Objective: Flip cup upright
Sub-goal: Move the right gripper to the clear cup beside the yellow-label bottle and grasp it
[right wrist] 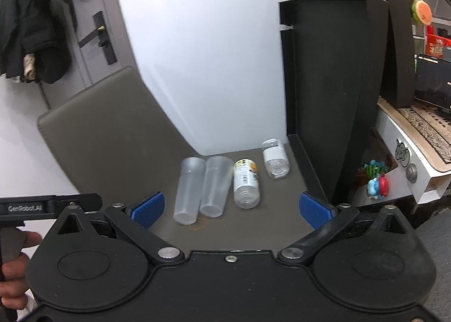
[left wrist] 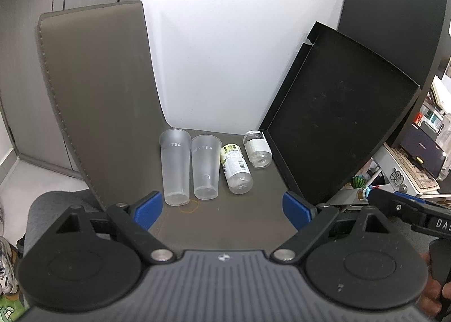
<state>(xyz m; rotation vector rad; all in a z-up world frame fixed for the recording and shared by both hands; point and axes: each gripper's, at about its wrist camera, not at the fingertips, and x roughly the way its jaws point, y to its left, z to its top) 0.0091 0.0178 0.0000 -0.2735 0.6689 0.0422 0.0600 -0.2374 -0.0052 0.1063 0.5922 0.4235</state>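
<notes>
Two frosted plastic cups lie on their sides on a grey mat (left wrist: pixel 225 223), bases toward me: a left cup (left wrist: pixel 174 167) and a right cup (left wrist: pixel 206 167), touching side by side. They also show in the right wrist view as the left cup (right wrist: pixel 190 191) and the right cup (right wrist: pixel 215 186). My left gripper (left wrist: pixel 224 210) is open and empty, just short of the cups' bases. My right gripper (right wrist: pixel 231 210) is open and empty, also short of the cups.
Two clear bottles lie right of the cups: a labelled one (left wrist: pixel 236 170) and a smaller one (left wrist: pixel 257 148). A black box lid (left wrist: pixel 338 124) leans at the right. A white wall (left wrist: pixel 225 54) stands behind. A yellow rubber band (left wrist: pixel 188 206) lies near the cups.
</notes>
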